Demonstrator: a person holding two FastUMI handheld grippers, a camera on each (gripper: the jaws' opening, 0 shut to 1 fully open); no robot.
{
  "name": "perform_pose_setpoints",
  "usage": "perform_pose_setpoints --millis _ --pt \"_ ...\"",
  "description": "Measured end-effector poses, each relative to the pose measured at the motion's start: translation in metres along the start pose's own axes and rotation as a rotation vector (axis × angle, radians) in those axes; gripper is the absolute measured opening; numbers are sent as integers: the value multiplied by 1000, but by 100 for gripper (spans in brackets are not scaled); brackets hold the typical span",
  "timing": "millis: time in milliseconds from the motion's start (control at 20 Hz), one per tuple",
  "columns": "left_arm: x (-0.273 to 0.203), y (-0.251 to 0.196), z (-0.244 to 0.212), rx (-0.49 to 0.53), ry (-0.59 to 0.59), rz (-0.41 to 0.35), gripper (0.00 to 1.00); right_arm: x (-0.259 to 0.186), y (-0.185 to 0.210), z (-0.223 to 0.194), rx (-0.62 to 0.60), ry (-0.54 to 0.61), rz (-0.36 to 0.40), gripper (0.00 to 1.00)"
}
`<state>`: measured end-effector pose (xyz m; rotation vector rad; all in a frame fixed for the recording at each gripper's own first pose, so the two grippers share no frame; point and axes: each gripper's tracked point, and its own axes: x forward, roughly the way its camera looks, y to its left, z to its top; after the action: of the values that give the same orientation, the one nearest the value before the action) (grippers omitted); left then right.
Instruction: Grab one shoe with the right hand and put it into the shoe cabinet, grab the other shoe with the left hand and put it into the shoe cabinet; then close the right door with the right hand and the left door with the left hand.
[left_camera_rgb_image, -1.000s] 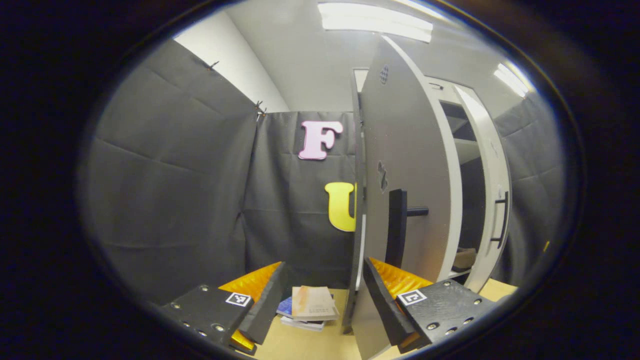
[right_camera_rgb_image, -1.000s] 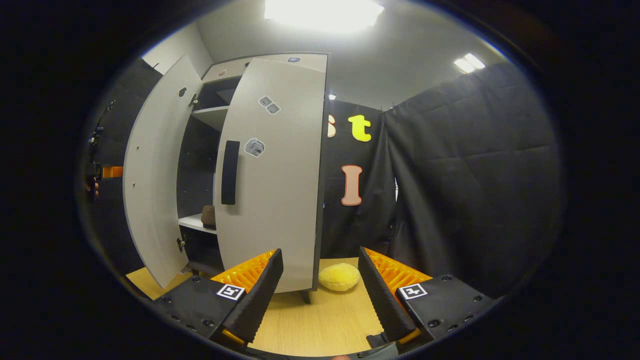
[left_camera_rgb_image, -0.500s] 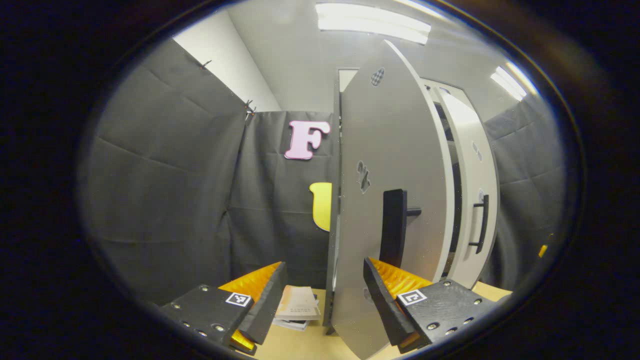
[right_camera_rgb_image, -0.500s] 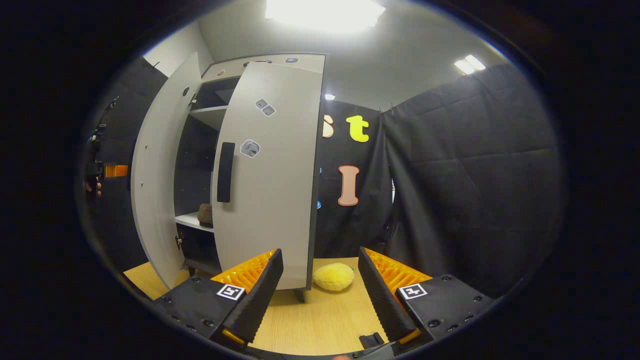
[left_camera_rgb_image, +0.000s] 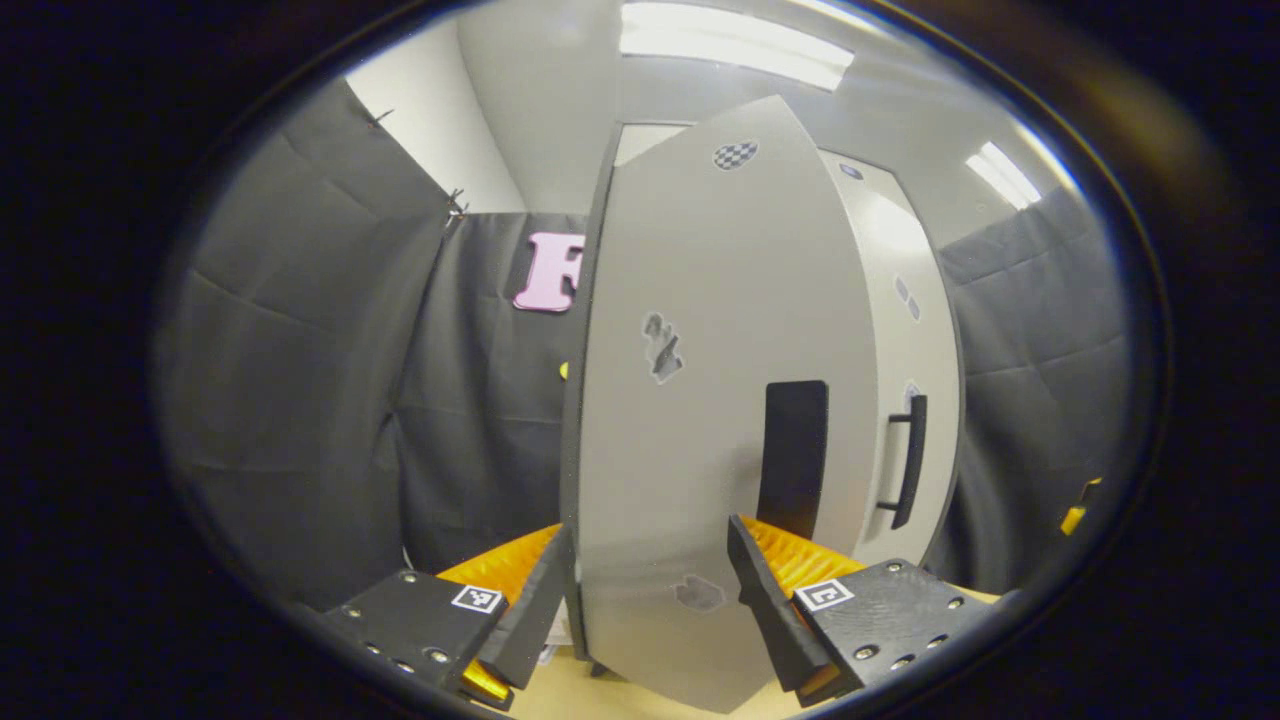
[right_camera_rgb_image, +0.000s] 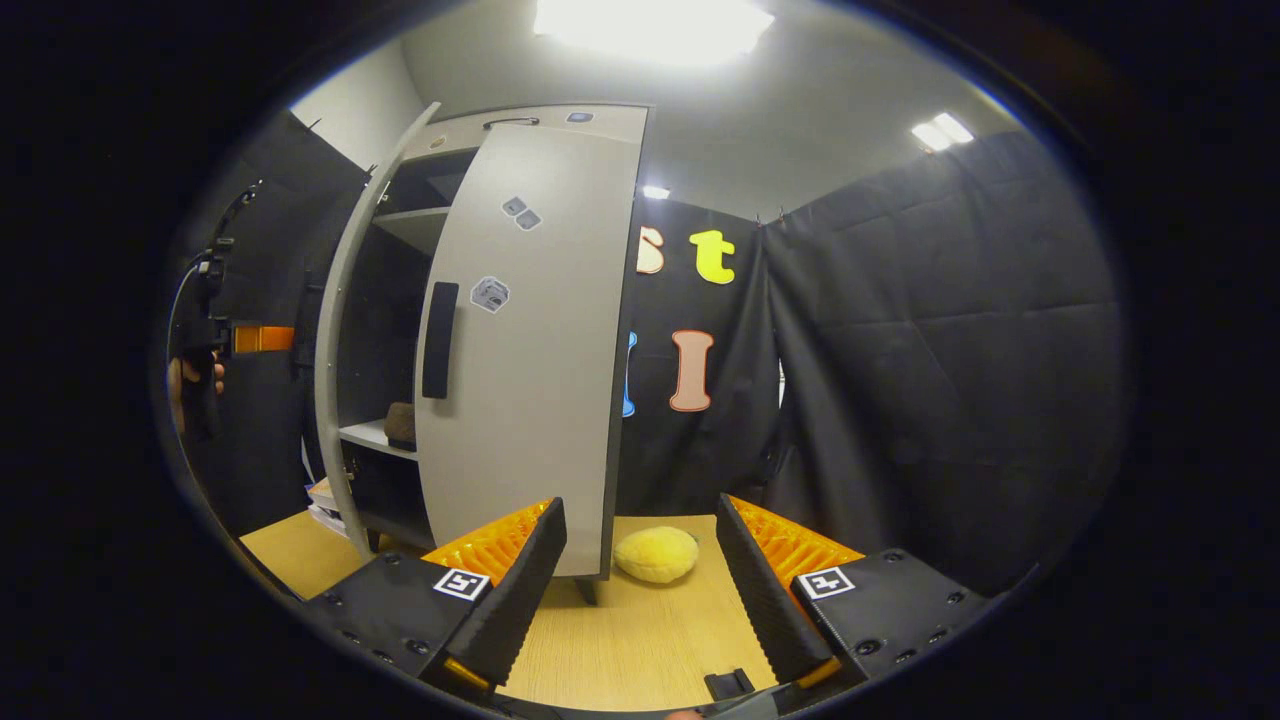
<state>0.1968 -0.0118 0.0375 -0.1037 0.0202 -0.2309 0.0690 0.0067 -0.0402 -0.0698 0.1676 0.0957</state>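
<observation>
While the left gripper (left_camera_rgb_image: 650, 590) stays open with its fingers straddling the left door (left_camera_rgb_image: 700, 420), that door has swung nearly shut. Beyond the open, empty right gripper (right_camera_rgb_image: 640, 580), the right door (right_camera_rgb_image: 530, 370) is almost closed, with a shoe (right_camera_rgb_image: 400, 425) on the shelf behind it.

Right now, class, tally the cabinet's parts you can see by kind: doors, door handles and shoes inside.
Doors: 2, left door and right door.
Door handles: 2, and.
Shoes inside: 1, brown shoe.
Total: 5.
</observation>
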Motion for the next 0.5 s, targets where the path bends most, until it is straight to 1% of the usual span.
perform_pose_setpoints --millis 50,100,150,250,350,500 --pt "4 -7 -5 4 4 -11 89 0 1 -1 4 1 3 93" --pt "7 -14 -6 19 5 -14 90 2 2 -2 6 1 7 96" --pt "8 -19 -6 36 3 -11 96 2 3 -1 6 0 11 96" --pt "8 -21 -5 51 -4 -7 96 6 7 -1 4 -3 20 96" --pt "7 -22 -5 46 -1 -12 96 6 11 0 10 -6 32 95" --pt "-5 -16 0 54 -11 -4 96 7 18 5 23 -18 50 96"
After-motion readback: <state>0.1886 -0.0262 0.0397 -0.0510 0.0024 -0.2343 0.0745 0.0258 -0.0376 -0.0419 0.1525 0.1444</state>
